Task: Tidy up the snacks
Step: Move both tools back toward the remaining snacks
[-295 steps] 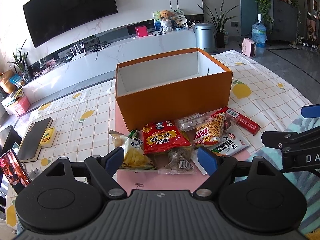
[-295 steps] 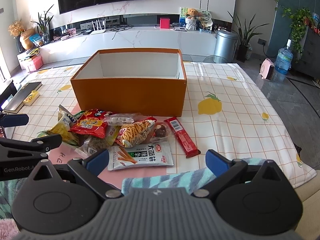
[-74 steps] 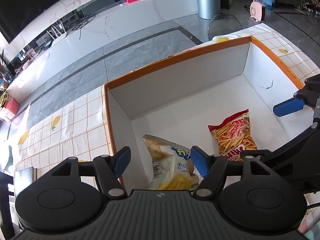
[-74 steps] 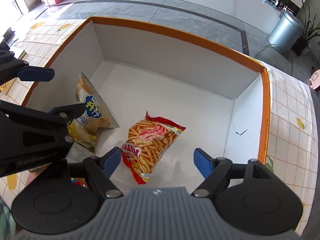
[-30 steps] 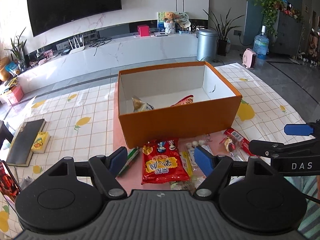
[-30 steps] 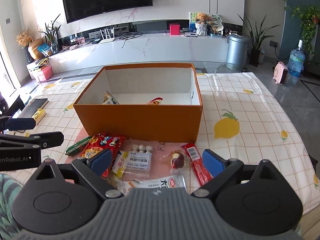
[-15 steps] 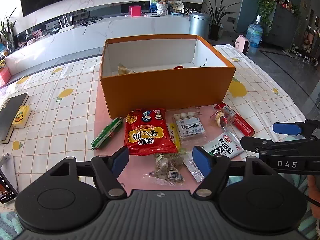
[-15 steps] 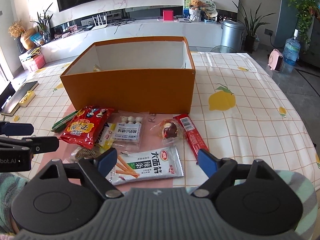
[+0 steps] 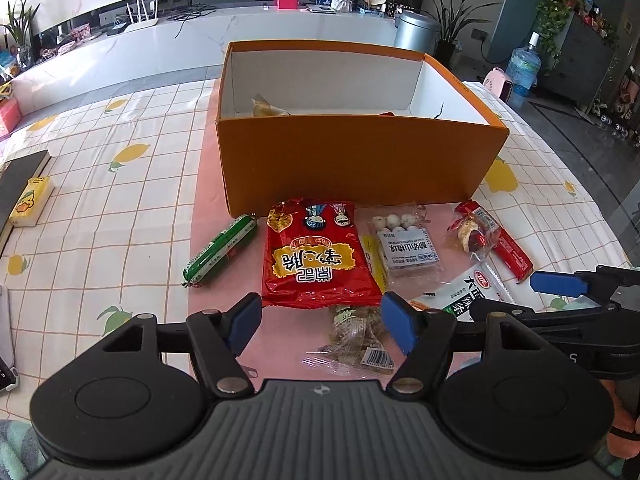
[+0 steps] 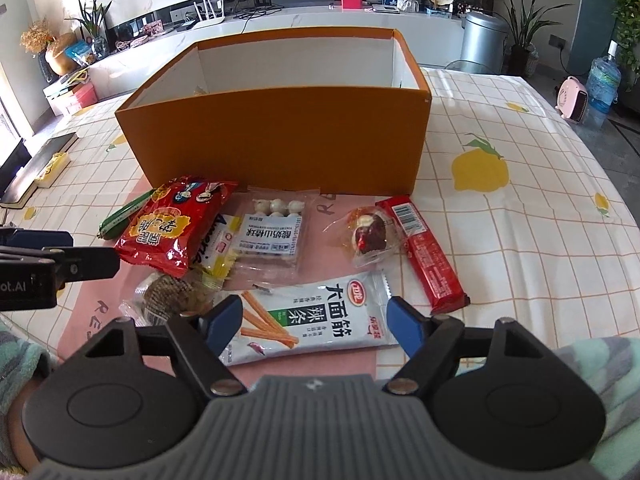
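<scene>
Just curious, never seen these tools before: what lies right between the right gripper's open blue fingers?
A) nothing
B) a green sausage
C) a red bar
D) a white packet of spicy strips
D: the white packet lies flat between the right gripper's open fingers, not yet gripped.

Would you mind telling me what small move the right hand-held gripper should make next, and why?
Probably lower the right hand-held gripper onto the white spicy-strip packet: its open jaws already frame that packet, which lies flat outside the orange box.

Snack packets crowd the pink mat before the orange box, whose open top stays unobstructed.
</scene>
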The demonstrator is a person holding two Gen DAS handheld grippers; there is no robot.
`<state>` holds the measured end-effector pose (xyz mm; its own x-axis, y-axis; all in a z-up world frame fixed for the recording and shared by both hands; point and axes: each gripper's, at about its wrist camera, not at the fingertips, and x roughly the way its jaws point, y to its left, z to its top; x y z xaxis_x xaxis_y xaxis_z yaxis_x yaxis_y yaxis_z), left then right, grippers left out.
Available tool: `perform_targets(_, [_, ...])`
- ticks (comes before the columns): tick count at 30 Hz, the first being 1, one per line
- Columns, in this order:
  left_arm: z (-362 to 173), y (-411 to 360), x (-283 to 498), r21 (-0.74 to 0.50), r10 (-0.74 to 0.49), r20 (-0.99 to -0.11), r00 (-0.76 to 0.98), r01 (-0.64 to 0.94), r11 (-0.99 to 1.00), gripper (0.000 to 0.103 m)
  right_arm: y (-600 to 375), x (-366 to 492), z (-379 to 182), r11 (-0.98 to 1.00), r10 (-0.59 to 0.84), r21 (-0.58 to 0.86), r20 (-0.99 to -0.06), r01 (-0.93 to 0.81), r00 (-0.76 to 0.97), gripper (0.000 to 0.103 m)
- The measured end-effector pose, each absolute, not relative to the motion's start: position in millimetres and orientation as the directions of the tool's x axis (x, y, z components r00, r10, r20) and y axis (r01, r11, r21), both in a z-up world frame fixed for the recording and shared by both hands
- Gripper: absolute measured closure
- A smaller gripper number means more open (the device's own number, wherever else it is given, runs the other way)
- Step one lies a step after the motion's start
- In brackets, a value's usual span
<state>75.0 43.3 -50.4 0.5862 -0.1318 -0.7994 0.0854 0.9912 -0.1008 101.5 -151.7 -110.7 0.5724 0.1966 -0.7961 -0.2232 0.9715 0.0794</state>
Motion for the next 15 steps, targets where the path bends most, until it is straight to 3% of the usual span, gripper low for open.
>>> perform_targets(7, [-62.3, 44.8, 93.0, -0.130, -0.145, -0.800, 0.582, 0.068, 0.989, 0.014, -142.5, 120.5, -123.1, 0.975, 0.177, 0.070, -0.822, -0.212, 0.541, 0.026])
perform_targets(15, [-73.4, 38.5, 123.3, -0.114, -0.140, -0.807, 0.574, 0.082, 0.990, 0.014, -129.6, 151.3, -121.1, 0.975, 0.164, 0.048, -0.814, -0.217, 0.558, 0.028])
